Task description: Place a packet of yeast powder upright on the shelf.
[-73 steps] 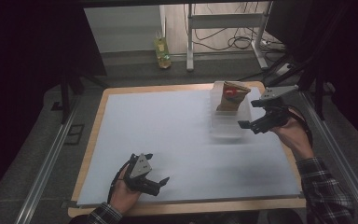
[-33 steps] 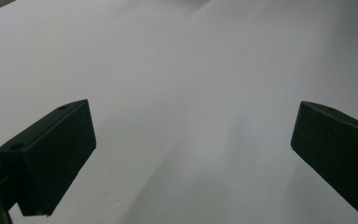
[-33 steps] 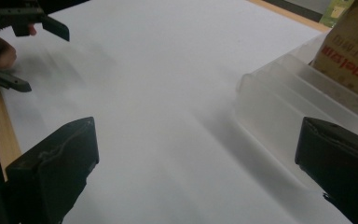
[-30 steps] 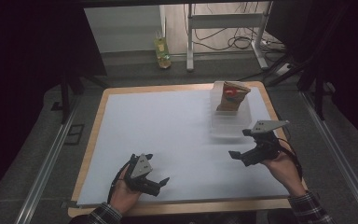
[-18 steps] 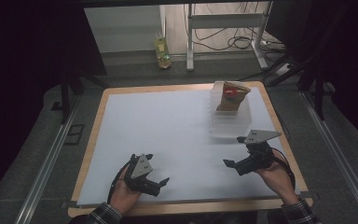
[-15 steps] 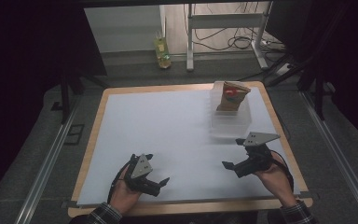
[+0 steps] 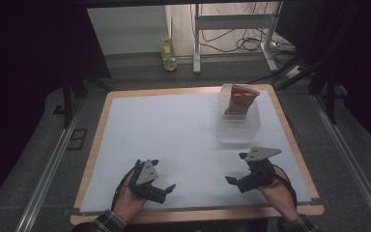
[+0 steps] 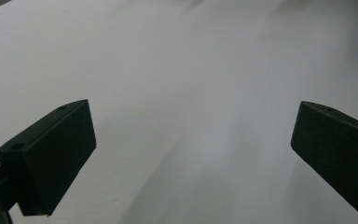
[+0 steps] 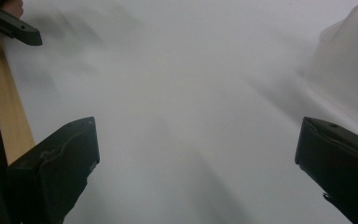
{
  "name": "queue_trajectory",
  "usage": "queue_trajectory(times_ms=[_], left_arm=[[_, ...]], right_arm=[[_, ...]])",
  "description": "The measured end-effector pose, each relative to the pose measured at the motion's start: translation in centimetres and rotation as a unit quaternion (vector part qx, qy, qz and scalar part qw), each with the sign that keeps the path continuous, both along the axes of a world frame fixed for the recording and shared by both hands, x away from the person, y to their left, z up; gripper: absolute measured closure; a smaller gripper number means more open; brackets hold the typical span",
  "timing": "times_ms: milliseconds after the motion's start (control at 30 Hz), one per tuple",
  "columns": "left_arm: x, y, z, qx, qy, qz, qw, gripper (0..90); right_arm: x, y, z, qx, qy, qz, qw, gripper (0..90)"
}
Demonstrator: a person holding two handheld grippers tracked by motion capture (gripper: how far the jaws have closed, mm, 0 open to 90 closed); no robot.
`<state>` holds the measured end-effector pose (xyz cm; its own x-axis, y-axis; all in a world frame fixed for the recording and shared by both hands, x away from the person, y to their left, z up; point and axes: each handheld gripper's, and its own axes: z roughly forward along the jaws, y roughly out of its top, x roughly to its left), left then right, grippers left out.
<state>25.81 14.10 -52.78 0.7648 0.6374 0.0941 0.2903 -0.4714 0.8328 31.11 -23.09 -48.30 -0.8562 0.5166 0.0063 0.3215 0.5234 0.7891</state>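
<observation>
1. Room: dark surroundings; a grey floor behind the table carries loose cables (image 7: 232, 46), the legs of a white metal frame (image 7: 196, 43), and a yellow-green bottle (image 7: 168, 54) standing upright.
2. Table (image 7: 92, 145): a pale wooden rim frames a white sheet (image 7: 174, 130) that covers nearly the whole top. Metal rails (image 7: 48, 169) run along both sides.
3. Clear plastic container (image 7: 239, 126): rests on the far right part of the sheet, near the right rim. A brown paper bag (image 7: 240, 99) with a red mark stands upright in it.
4. Right gripper (image 7: 244, 180): held in the right hand (image 7: 275, 191) at the near right of the sheet, well apart from the container, pointing left across the table. Jaws spread wide with nothing between them; a grey three-cornered plate sits on top.
5. Left gripper (image 7: 158, 189): held in the left hand (image 7: 128, 203) at the near left, close to the front rim, pointing right. Jaws likewise spread and empty.
6. Sleeves (image 7: 101, 223): plaid cuffs enter from the bottom edge.
</observation>
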Motion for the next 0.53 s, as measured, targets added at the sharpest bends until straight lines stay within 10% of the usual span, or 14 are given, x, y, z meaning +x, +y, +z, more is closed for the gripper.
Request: queue_trajectory(times_ms=[533], left_arm=[[0.2, -0.3, -0.3, 0.012, 0.011, -0.003, 0.9999, 0.3]], right_arm=[[-0.4, 1.4, -3.1, -0.056, 0.014, 0.019, 0.9981, 0.0]])
